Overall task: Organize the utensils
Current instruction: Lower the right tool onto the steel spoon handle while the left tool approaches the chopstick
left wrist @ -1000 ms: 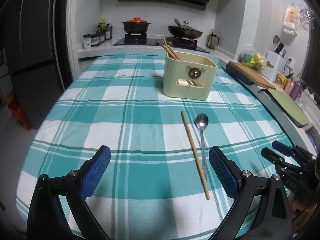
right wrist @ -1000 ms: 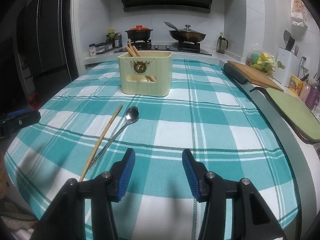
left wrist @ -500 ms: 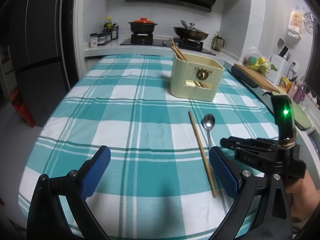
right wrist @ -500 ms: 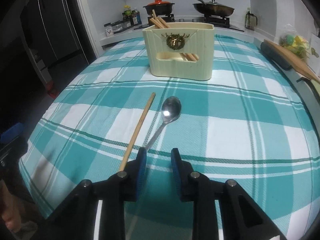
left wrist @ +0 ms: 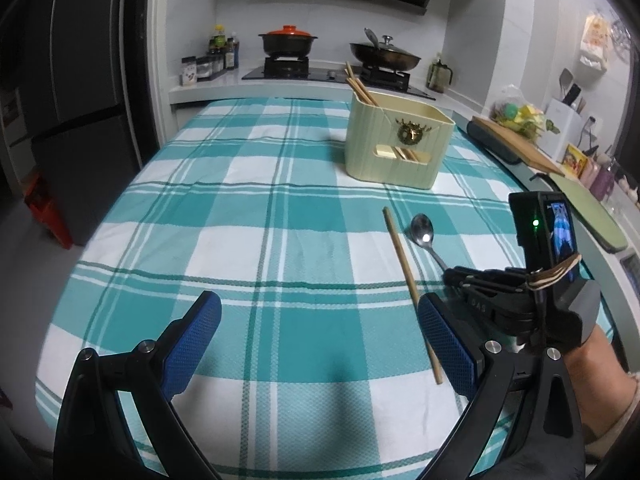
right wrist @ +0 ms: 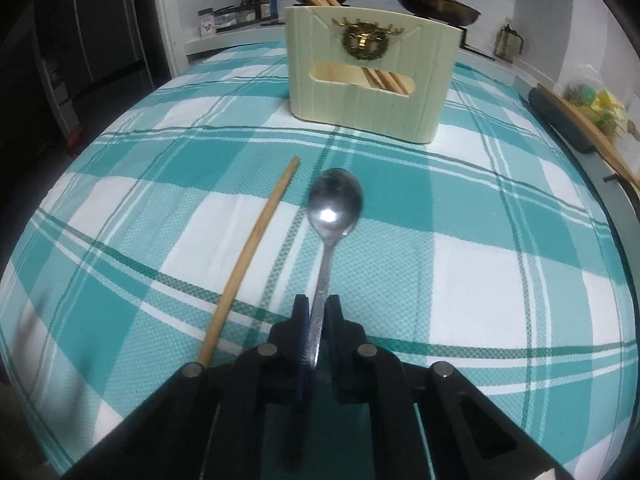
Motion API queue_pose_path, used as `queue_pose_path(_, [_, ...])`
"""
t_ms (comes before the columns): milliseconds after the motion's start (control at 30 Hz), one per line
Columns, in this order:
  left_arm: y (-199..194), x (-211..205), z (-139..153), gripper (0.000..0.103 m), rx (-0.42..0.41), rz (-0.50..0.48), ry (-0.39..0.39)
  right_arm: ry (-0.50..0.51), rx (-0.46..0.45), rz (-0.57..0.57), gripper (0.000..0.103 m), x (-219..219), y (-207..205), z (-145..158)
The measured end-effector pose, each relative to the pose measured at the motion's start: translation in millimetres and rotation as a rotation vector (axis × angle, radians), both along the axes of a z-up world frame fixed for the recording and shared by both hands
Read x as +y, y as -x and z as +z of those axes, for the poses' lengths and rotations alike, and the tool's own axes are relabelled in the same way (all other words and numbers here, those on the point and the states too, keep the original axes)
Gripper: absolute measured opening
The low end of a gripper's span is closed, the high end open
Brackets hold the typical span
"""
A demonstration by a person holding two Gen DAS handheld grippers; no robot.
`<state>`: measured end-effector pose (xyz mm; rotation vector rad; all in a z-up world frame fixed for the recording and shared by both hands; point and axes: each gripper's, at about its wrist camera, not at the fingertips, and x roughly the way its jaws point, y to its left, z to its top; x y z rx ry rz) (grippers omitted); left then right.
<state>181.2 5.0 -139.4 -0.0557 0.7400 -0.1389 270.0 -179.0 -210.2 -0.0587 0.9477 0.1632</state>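
Note:
A metal spoon point(right wrist: 335, 208) lies on the teal checked tablecloth point(right wrist: 460, 280), bowl pointing toward a cream utensil holder point(right wrist: 368, 80) that has chopsticks standing in it. My right gripper point(right wrist: 317, 308) is shut on the spoon's handle. A single wooden chopstick point(right wrist: 256, 248) lies just left of the spoon. In the left wrist view the spoon point(left wrist: 423, 232) and chopstick point(left wrist: 408, 280) lie ahead to the right, the holder point(left wrist: 398, 144) behind them, and the right gripper point(left wrist: 454, 276) reaches in from the right. My left gripper point(left wrist: 316, 340) hovers open over bare cloth, holding nothing.
Behind the table runs a counter with a stove, a red-lidded pot point(left wrist: 288, 42) and a wok point(left wrist: 386, 56). A wooden cutting board point(left wrist: 516, 144) and a green mat point(left wrist: 588, 216) lie along the right side. A dark fridge point(left wrist: 72, 100) stands left.
My right gripper has moved left and down to the spoon, and its jaws have closed from wide apart onto the handle. The left gripper has stayed about where it was, still open.

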Motion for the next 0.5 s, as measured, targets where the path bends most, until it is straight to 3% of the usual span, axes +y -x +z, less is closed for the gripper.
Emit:
queue_pose_path(233, [-6, -9, -7, 0.099, 0.027, -0.029, -0.012, -0.003, 0.021, -0.154, 0.007, -51, 31, 1])
queue_pose_path(367, [-21, -29, -14, 0.099, 0.061, -0.105, -0.014, -0.004, 0.045, -0.206, 0.007, -75, 51, 1])
queue_pose_path(467, [-40, -48, -21, 0.099, 0.084, -0.165, -0.024, -0.037, 0.041, -0.223, 0.023, -87, 64, 2])
queue_pose_path(500, [-50, -55, -24, 0.099, 0.098, -0.182, -0.031, -0.056, 0.034, -0.228, 0.034, -92, 68, 3])
